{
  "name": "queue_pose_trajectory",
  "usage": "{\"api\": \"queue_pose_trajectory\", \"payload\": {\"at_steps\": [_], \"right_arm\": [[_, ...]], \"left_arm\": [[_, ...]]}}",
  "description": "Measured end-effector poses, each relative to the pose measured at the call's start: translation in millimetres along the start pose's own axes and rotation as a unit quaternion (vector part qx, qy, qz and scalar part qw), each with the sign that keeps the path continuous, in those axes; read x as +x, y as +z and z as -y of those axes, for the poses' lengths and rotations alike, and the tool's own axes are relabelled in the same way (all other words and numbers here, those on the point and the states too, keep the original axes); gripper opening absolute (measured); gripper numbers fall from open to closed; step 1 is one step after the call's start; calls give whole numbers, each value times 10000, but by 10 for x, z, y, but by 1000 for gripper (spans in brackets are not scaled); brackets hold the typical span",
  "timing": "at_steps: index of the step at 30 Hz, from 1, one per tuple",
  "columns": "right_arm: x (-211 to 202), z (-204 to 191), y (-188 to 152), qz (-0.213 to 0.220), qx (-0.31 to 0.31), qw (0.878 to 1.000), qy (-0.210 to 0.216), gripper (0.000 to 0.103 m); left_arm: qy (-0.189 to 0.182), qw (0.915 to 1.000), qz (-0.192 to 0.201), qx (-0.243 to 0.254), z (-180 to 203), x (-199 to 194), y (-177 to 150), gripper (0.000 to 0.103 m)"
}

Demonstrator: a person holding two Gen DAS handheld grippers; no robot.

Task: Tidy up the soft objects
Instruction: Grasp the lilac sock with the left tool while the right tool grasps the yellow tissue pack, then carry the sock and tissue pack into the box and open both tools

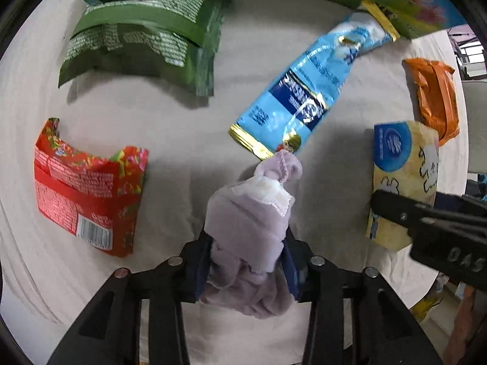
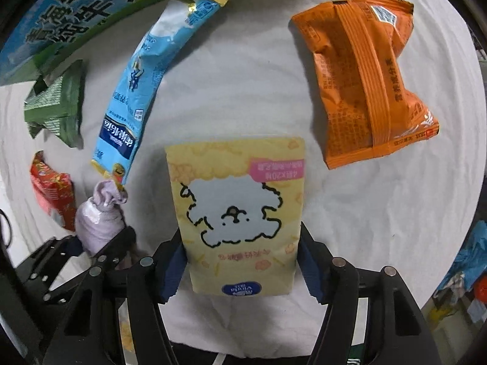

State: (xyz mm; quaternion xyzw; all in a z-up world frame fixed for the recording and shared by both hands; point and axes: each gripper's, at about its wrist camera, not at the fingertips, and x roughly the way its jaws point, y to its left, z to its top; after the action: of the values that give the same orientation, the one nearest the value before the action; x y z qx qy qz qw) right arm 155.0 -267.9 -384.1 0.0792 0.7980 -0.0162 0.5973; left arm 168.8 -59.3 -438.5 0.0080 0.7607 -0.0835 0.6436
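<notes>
My left gripper is shut on a rolled lilac cloth bundle, which pokes forward over the white table. The bundle also shows in the right wrist view. My right gripper is shut on a yellow tissue pack with a cartoon dog, held upright between the blue pads. The same pack shows in the left wrist view, with the right gripper's black finger across it.
On the white cloth-covered table lie a green snack bag, a red snack bag, a long blue pouch and an orange bag. A green and blue carton stands along the far edge.
</notes>
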Motion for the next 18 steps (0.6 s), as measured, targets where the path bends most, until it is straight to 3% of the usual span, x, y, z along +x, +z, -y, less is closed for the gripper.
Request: {"api": "queue_pose_trajectory", "payload": {"at_steps": [3,7,12,18], "right_arm": [[70,-26,-14,86,71,9999,-63,66],[231,-206,-59,141,69,9998,-138,66],[76,-252,-250,82,-12,10000,-47,65],[-224,-291,-452,329,-148,9990,272,65]], "left_arm": [[-123,9997,64,-192,-12,49,91,34],[0,9997,131,-192,-28,55,159,34],[104,9993,209,-300,227,-153,124,33],[67,9976,642,-258,432,-659,107,33]]}}
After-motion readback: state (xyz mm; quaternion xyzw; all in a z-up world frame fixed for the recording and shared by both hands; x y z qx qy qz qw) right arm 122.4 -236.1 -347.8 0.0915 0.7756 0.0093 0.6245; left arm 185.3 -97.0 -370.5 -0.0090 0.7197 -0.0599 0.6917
